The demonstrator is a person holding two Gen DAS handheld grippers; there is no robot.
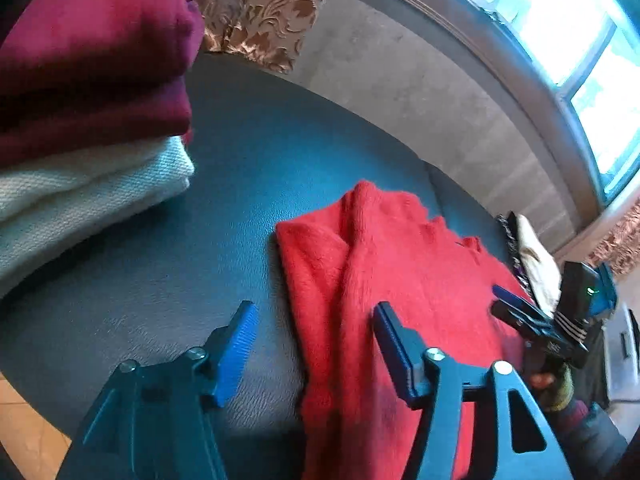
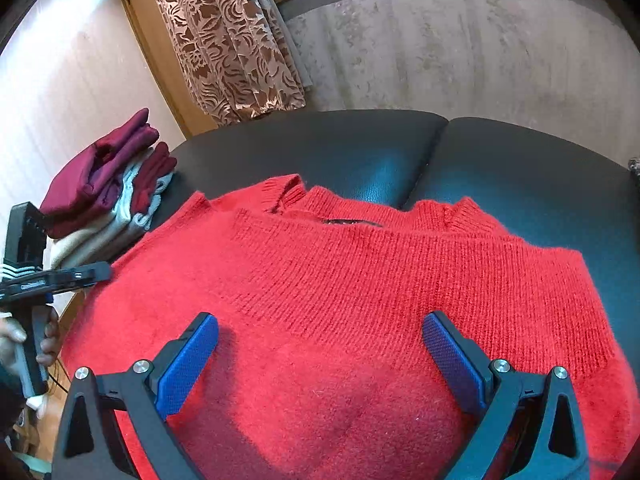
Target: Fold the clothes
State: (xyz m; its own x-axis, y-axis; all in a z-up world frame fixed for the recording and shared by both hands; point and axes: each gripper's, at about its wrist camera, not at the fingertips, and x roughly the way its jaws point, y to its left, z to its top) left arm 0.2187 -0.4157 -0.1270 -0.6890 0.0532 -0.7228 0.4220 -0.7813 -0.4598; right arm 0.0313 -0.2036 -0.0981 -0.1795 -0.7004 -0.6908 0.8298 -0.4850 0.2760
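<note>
A fuzzy red knit sweater [image 2: 340, 272] lies spread on the dark padded table [image 2: 360, 152], neckline toward the far wall. Its left edge [image 1: 380, 264] is folded over in a thick ridge. My left gripper [image 1: 316, 312] is open over that edge, with one finger above bare table and the other above the red knit; nothing is pinched. My right gripper [image 2: 320, 320] is open wide, hovering over the middle of the sweater's lower body. The other view shows each tool from the side: the right gripper [image 1: 520, 314] and the left gripper [image 2: 100, 271].
A stack of folded clothes [image 2: 108, 196], maroon on top of pale ones, sits at the table's left end and looms close in the left wrist view [image 1: 88, 80]. A cream cloth [image 1: 536, 264] lies at the far right. A patterned curtain [image 2: 232, 40] hangs behind, and a person's hand [image 2: 16, 340] holds the left tool.
</note>
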